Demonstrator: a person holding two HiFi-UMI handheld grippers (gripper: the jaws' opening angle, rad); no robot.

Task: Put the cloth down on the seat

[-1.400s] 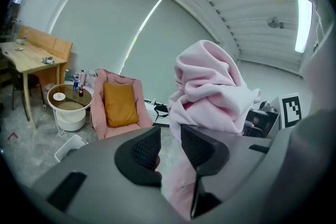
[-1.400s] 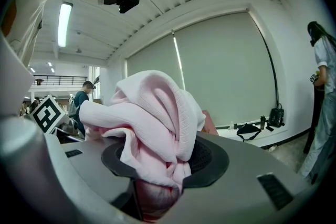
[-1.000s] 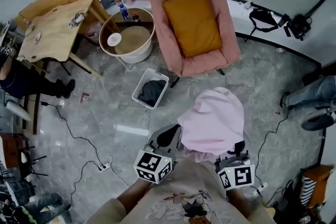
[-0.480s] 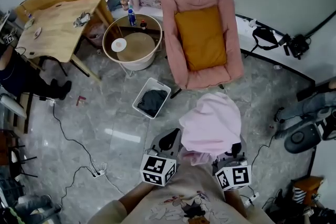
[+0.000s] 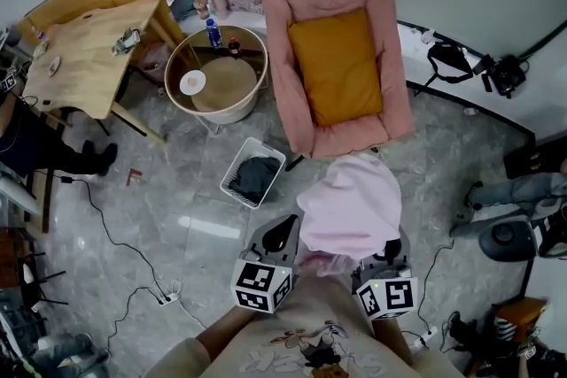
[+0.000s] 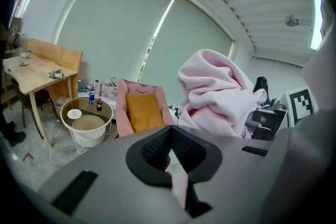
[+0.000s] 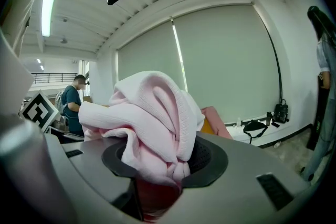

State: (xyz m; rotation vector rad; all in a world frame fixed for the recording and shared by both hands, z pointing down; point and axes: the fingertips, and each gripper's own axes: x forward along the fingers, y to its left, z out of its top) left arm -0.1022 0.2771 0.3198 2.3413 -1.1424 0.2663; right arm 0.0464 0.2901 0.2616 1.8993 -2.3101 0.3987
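Note:
A bunched pale pink cloth (image 5: 350,208) hangs in the air between both grippers, just in front of the seat. The seat is a pink armchair (image 5: 390,57) with an orange cushion (image 5: 337,66). My left gripper (image 5: 282,236) is shut, with a thin edge of the cloth (image 6: 178,186) pinched between its jaws. My right gripper (image 5: 383,254) is shut on a thick wad of the cloth (image 7: 152,118), which spills over its jaws. In the left gripper view the armchair (image 6: 123,113) stands ahead, past the cloth (image 6: 215,92).
A round glass-top table (image 5: 215,71) with bottles stands left of the armchair, and a wooden table (image 5: 89,49) further left. A white basket of dark clothes (image 5: 253,173) sits on the floor. Cables (image 5: 115,235) trail at left. A person's legs (image 5: 523,190) are at right.
The head view has swung slightly, and the armchair now sits a little lower and closer to the cloth. Both grippers keep the same hold on the cloth.

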